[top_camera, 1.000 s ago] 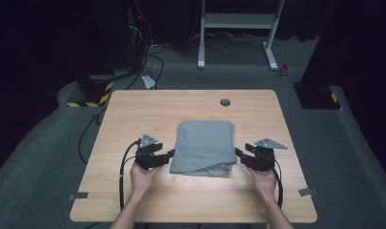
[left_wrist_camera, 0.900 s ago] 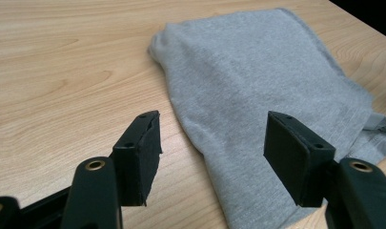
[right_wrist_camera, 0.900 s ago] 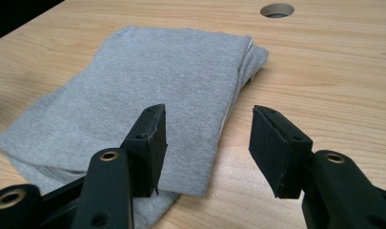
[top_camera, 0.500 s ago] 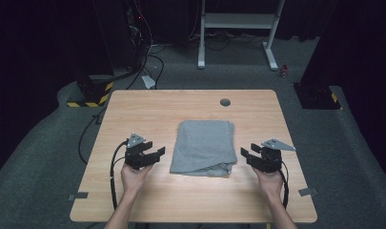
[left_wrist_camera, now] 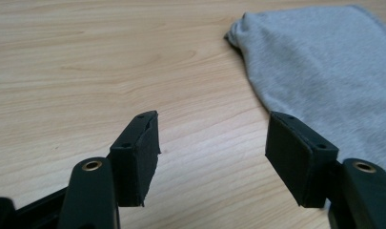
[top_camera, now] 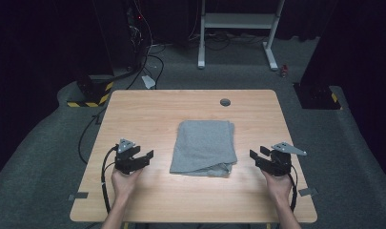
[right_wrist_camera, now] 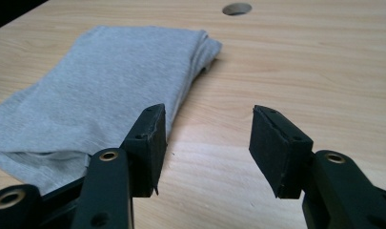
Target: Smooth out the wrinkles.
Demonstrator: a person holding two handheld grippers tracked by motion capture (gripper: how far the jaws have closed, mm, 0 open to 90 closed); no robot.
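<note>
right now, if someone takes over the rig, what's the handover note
Left gripper: open, empty, over bare table to the left of the cloth, apart from it.
Right gripper: open, empty, to the right of the cloth, apart from it.
Cloth: grey, folded into a rectangle, lying mid-table; its near edge looks a little loose and uneven.
Done: cloth appears folded, both grippers off it.
Left: maybe tidy the near edge; otherwise nothing obvious.
</note>
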